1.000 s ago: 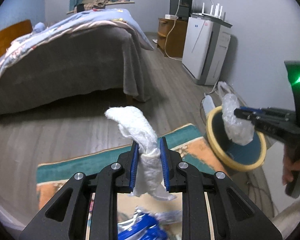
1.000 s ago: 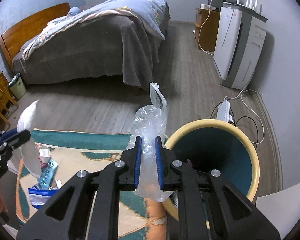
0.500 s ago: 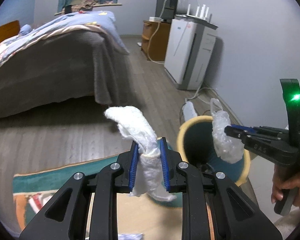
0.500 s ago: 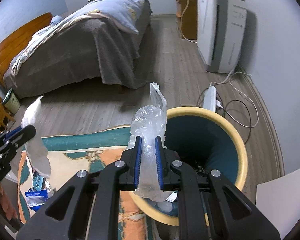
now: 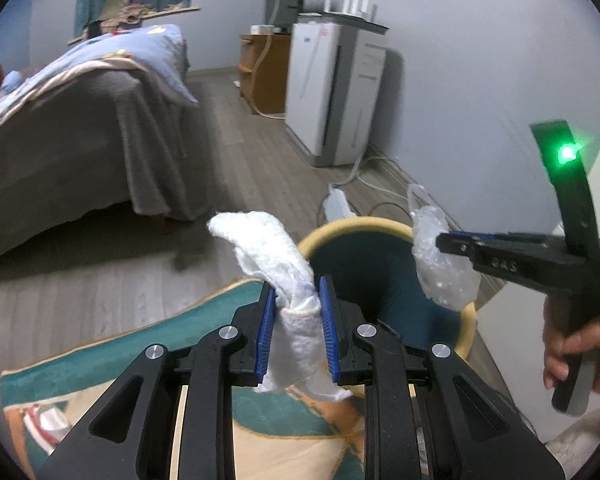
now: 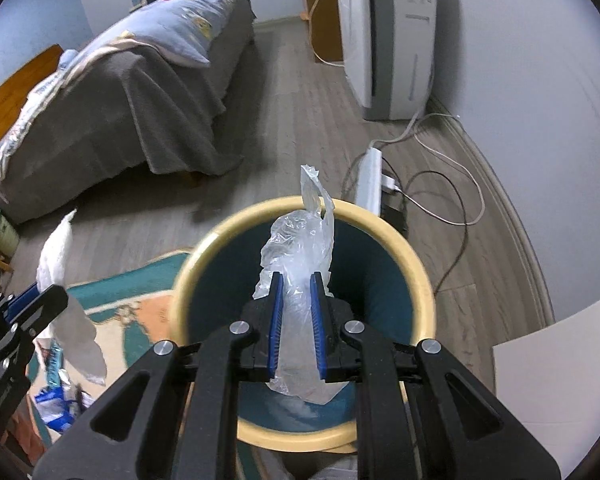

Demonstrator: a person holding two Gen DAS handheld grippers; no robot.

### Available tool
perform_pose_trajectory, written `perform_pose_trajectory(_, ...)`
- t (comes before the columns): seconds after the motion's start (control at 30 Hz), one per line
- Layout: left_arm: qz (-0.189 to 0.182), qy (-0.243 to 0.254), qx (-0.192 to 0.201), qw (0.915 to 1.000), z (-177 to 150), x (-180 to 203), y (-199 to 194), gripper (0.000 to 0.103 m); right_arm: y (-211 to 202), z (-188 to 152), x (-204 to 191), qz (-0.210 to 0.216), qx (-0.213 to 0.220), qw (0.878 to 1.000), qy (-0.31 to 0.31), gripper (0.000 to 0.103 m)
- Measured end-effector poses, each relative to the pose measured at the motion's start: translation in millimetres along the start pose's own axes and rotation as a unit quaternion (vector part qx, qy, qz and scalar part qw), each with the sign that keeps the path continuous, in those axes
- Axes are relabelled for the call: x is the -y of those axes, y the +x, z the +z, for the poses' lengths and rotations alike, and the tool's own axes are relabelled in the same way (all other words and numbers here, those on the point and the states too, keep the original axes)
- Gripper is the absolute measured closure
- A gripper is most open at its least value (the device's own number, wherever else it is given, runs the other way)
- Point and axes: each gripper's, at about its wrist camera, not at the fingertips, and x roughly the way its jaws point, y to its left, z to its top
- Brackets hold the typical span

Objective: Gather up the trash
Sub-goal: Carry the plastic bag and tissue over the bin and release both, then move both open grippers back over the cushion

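Observation:
My left gripper (image 5: 298, 312) is shut on a crumpled white paper towel (image 5: 272, 252), held above the rug just short of the near rim of the trash bin (image 5: 360, 226). My right gripper (image 6: 296, 304) is shut on a crumpled clear plastic bag (image 6: 300, 240) and holds it over the bin's open mouth (image 6: 416, 264). The bin is teal inside with a cream rim. The right gripper also shows in the left wrist view (image 5: 456, 242) with the plastic bag (image 5: 440, 268) over the bin's far side. The left gripper (image 6: 40, 300) and towel (image 6: 56, 248) show at the left of the right wrist view.
A patterned teal and orange rug (image 5: 140, 340) holds more wrappers (image 6: 56, 404) at the left. A bed (image 6: 120, 92) stands behind. A white appliance (image 6: 388, 36), a power strip (image 6: 370, 180) and loose cables (image 6: 452, 200) lie beyond the bin. A white board (image 6: 556, 364) leans at right.
Both grippers have moved toward the bin with their loads. The plastic bag has gone from beside the rim to over the bin's mouth. The towel has come up to the near rim.

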Motion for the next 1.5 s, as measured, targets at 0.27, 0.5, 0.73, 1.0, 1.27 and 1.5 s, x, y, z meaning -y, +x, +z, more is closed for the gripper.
perform_pose_trajectory(0.27, -0.014, 0.044, -0.038, 0.9982, -17, 31, 35, 0.080, 16, -1, 25, -0.019, -0.024, 0.999, 0.016, 0.090)
perform_pose_trajectory(0.5, -0.043, 0.052, -0.054, 0.9963, -22, 47, 58, 0.064, 20, -3, 24, -0.008, -0.029, 0.999, 0.017, 0.088)
perform_pose_trajectory(0.73, -0.035, 0.052, -0.042, 0.9972, -19, 47, 56, 0.018, 17, -1, 26, -0.019, -0.025, 0.999, 0.019, 0.036)
perform_pose_trajectory(1.0, 0.002, 0.054, -0.024, 0.9983, -23, 24, 20, 0.010, -6, 6, 12, -0.018, -0.002, 1.000, 0.019, 0.007)
perform_pose_trajectory(1.27, 0.047, 0.044, -0.005, 0.9979, -43, -22, -47, 0.009, -31, 4, -33, -0.013, 0.022, 0.999, -0.019, 0.006)
perform_pose_trajectory(1.5, 0.096, 0.003, 0.006, 0.9953, -69, -77, -102, 0.009, -38, -7, -93, 0.019, 0.024, 0.998, -0.049, 0.006)
